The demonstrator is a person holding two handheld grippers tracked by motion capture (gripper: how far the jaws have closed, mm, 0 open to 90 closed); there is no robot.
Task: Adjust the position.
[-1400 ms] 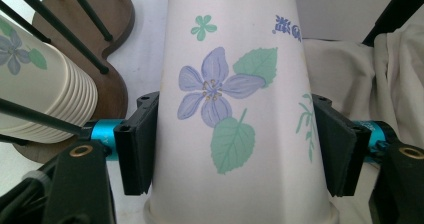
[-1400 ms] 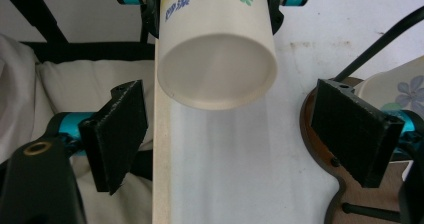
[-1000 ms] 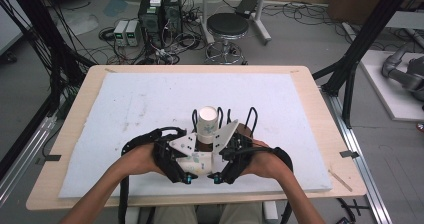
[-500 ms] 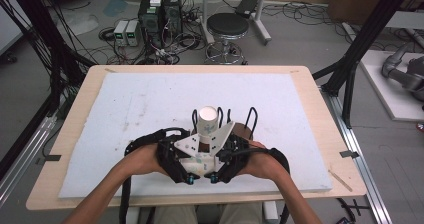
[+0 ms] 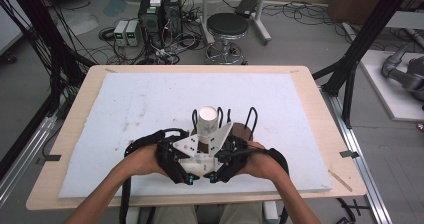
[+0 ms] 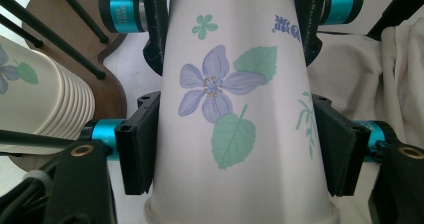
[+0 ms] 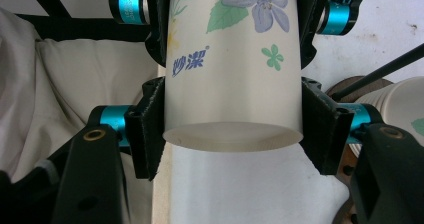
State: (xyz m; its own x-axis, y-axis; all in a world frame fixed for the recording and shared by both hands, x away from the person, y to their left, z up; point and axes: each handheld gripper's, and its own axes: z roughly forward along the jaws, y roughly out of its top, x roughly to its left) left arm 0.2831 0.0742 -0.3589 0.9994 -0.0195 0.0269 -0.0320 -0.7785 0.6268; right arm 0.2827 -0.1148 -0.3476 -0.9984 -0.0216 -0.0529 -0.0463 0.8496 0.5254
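Item: white paper cup (image 6: pixel 235 119), tapered, smooth-walled, printed with a blue-violet flower, green leaves and blue lettering. Location: held off the white foam table mat (image 5: pixel 125 99), near the table's front middle, between both grippers.

Left gripper (image 6: pixel 235 151): black jaws are pressed against the cup's sides, at its wider part. Right gripper (image 7: pixel 232 134): jaws have just been closing and are now clamped on the cup's walls just above an open lip (image 7: pixel 232 136).

Adjacent: a stack of matching nested cups (image 6: pixel 45 104) on a round brown wooden stand with thin black rods (image 6: pixel 100 84).

Step judged in hand: two nested cups gripped for separation. The next move calls for a straight, gentle pull apart; thin paper walls are easily crushed.
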